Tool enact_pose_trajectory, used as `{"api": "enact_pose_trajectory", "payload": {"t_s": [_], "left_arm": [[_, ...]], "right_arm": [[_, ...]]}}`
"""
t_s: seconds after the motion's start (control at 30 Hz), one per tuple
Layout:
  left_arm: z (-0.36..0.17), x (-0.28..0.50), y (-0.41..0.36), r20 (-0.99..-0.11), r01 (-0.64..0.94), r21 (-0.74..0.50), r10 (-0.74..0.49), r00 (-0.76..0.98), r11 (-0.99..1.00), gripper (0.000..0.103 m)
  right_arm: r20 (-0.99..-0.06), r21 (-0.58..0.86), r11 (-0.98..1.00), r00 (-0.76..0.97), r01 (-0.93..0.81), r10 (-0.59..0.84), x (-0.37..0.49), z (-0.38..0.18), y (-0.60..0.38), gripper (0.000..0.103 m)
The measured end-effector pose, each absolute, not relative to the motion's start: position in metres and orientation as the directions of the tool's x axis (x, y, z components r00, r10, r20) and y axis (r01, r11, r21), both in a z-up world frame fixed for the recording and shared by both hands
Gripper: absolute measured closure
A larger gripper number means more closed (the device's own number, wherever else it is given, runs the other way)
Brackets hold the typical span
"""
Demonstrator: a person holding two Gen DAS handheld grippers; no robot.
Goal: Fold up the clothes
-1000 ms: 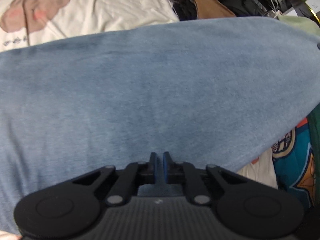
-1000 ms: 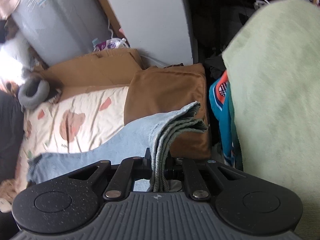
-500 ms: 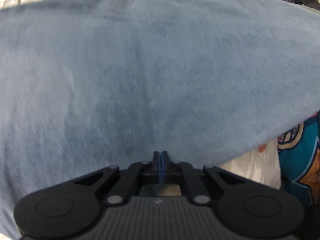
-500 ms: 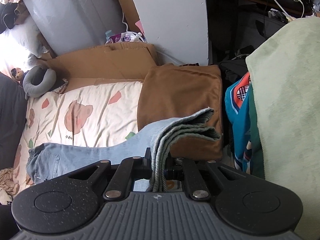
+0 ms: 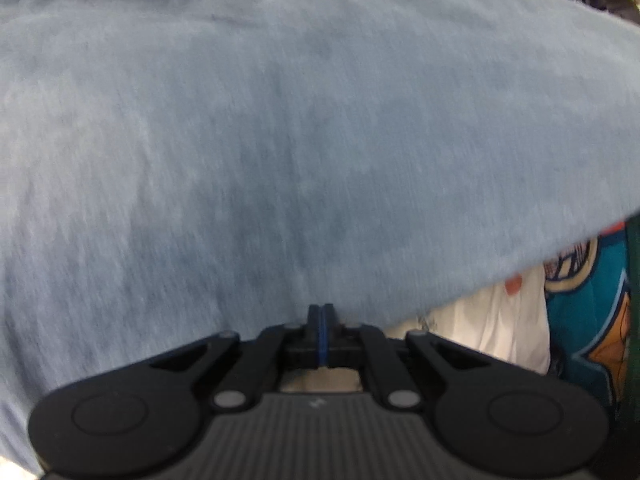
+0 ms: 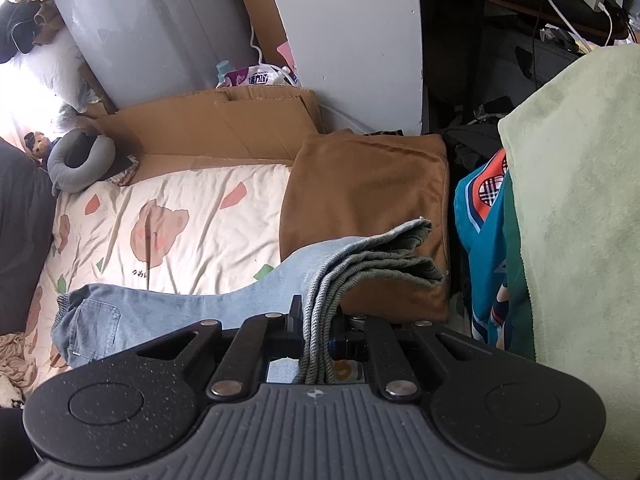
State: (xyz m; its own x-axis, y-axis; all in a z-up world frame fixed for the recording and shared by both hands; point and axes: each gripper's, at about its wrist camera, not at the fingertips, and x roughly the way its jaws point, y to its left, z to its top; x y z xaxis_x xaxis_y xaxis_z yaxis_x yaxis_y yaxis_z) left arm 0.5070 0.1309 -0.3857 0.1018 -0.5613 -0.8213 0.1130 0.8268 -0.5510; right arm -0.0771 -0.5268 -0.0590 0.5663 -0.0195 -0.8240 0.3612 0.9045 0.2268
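Light blue jeans (image 6: 168, 308) lie along the patterned bed, waist and back pocket at the left. The leg ends rise into my right gripper (image 6: 320, 320), which is shut on several stacked denim layers; the hems (image 6: 400, 256) stick out past its fingertips over a brown cushion. In the left wrist view the blurred denim (image 5: 280, 140) fills nearly the whole picture. My left gripper (image 5: 320, 312) sits at the cloth's lower edge with its blue pads pressed together, and no fabric shows between them.
A brown cushion (image 6: 368, 208) lies at the head of the cream bear-print sheet (image 6: 168, 224). A pale green towel (image 6: 580, 200) and a teal printed garment (image 6: 484, 248) hang at the right. Flattened cardboard (image 6: 208, 124) and a grey neck pillow (image 6: 76, 160) sit behind.
My left gripper's small gap has shut, and it has sunk closer to the denim, which now covers more of its view. The right gripper keeps its hold and has drifted slightly.
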Motion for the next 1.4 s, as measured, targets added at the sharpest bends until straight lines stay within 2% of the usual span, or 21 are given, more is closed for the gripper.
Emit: {"api": "enact_pose_trajectory", "payload": {"t_s": [0.73, 0.87, 0.97, 1.03, 1.4], "left_arm": [[-0.402, 0.606, 0.207, -0.792, 0.047, -0.555, -0.544, 0.277, 0.831, 0.1], [-0.368, 0.604, 0.184, -0.777, 0.026, -0.564, -0.541, 0.323, 0.825, 0.1], [-0.369, 0.621, 0.152, -0.775, 0.006, -0.557, -0.523, 0.355, 0.83, 0.1], [-0.383, 0.673, 0.091, -0.776, -0.011, -0.551, -0.508, 0.374, 0.834, 0.1], [-0.388, 0.685, 0.094, -0.777, -0.069, -0.553, -0.485, 0.401, 0.83, 0.101]], "right_arm": [[-0.822, 0.213, 0.908, 0.568, 0.361, -0.032, -0.069, -0.046, -0.51, 0.094], [-0.827, 0.209, 0.908, 0.561, 0.364, -0.035, -0.066, -0.048, -0.508, 0.094], [-0.831, 0.204, 0.908, 0.555, 0.365, -0.037, -0.063, -0.047, -0.506, 0.094], [-0.832, 0.201, 0.909, 0.554, 0.364, -0.038, -0.06, -0.046, -0.505, 0.094], [-0.826, 0.205, 0.92, 0.563, 0.333, -0.02, -0.048, -0.031, -0.491, 0.094]]}}
